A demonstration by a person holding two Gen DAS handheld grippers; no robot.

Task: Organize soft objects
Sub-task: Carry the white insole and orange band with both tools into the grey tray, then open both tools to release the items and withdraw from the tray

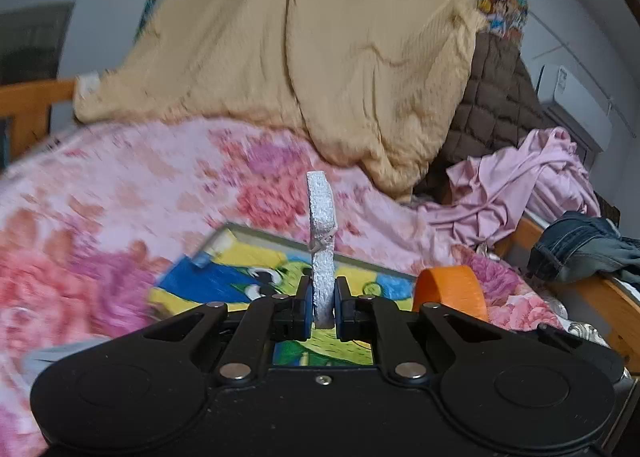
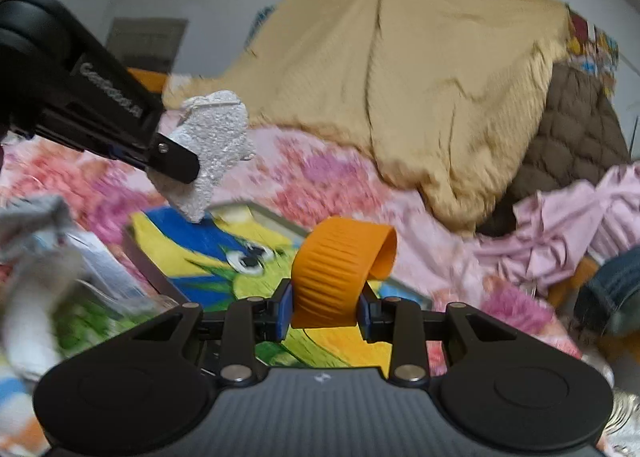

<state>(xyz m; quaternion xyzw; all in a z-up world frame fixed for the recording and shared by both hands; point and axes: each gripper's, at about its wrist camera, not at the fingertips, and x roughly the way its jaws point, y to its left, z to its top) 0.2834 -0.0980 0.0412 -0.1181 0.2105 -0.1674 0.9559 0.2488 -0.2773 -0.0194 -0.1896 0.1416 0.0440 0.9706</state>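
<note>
My left gripper (image 1: 323,299) is shut on a flat silver glittery soft shape (image 1: 321,217), seen edge-on and standing up between the blue pads. The right wrist view shows the same silver shape (image 2: 212,137) broadside at upper left, clamped in the left gripper (image 2: 176,161). My right gripper (image 2: 323,313) is shut on an orange ribbed soft band (image 2: 332,269) that curls up and to the right. That orange band (image 1: 452,289) shows at lower right in the left wrist view. Both hang above a bright cartoon-printed tray (image 2: 208,253) lying on the bed.
A pink floral blanket (image 1: 120,193) covers the bed. A tan quilt (image 1: 320,49) is heaped behind, with a brown quilted jacket (image 1: 492,97), pink cloth (image 1: 532,177) and jeans (image 1: 580,245) to the right. A grey-white plush (image 2: 36,249) lies at left. A wooden bed rail (image 1: 592,293) runs along the right.
</note>
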